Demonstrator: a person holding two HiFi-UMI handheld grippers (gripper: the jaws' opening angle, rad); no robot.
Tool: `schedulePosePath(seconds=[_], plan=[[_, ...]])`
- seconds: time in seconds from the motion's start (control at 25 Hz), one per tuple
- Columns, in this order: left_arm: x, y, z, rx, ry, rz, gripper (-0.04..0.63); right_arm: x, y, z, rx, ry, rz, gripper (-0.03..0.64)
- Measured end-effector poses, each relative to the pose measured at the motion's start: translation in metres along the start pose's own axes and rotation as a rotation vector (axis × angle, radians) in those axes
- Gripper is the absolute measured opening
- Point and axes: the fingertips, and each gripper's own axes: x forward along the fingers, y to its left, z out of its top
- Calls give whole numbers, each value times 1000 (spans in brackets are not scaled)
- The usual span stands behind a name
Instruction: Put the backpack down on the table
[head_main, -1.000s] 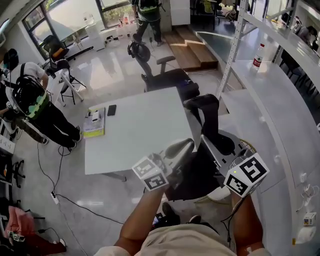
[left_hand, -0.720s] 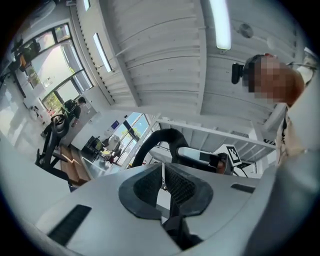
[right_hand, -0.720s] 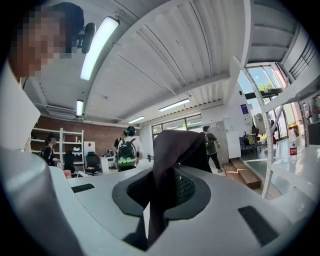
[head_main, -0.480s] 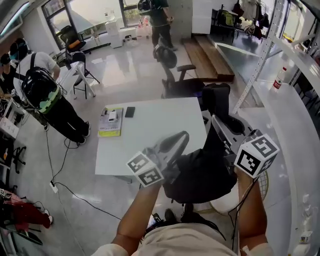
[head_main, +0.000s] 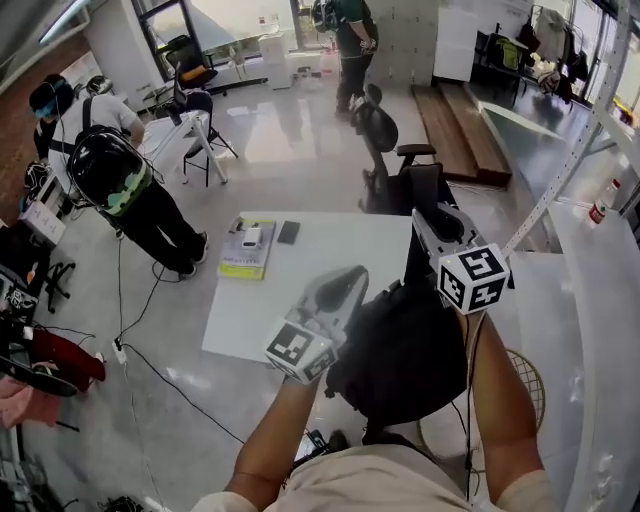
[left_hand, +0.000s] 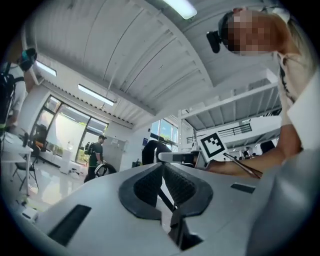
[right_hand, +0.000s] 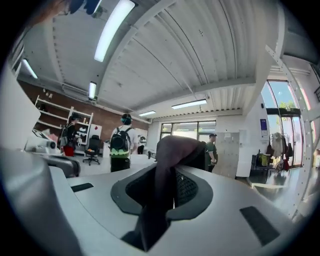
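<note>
Black fabric backpack, soft, sagging, probably weighty, hangs at the white table's near right corner; right gripper pinches its top loop, left gripper is clamped on apparently a thin strap: webbing is likely the best hold.

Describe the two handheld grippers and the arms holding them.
Both the left gripper and right gripper have smooth light-grey shells with black ribbed pads, each carrying a white cube with black square markers. A thin dark cable trails along the right arm. The person wears a beige short-sleeved top; forearms are bare.
</note>
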Motion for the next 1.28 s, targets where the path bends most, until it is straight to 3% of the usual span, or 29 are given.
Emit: schedulePosePath(seconds=[0.16,0.36,0.6,0.68,0.88,1.12,1.28], plan=[[17,24,-13,36,31,69,23,50,-29,-38,-107,38,10,106],[27,58,-27,76,80,146,24,81,-26,-85,-275,131,62,160],[35,66,-36,63,98,164,24,69,-14,-175,-368,427,154,187],[35,66,-37,62,103,159,24,58,-7,-193,-372,449,172,187],[26,56,-38,46,107,139,24,28,9,-203,-378,454,161,187],[4,38,-32,53,112,110,23,-4,29,-180,-382,406,112,184],[-17,31,-30,57,122,94,24,-23,51,-159,-406,376,92,85]])
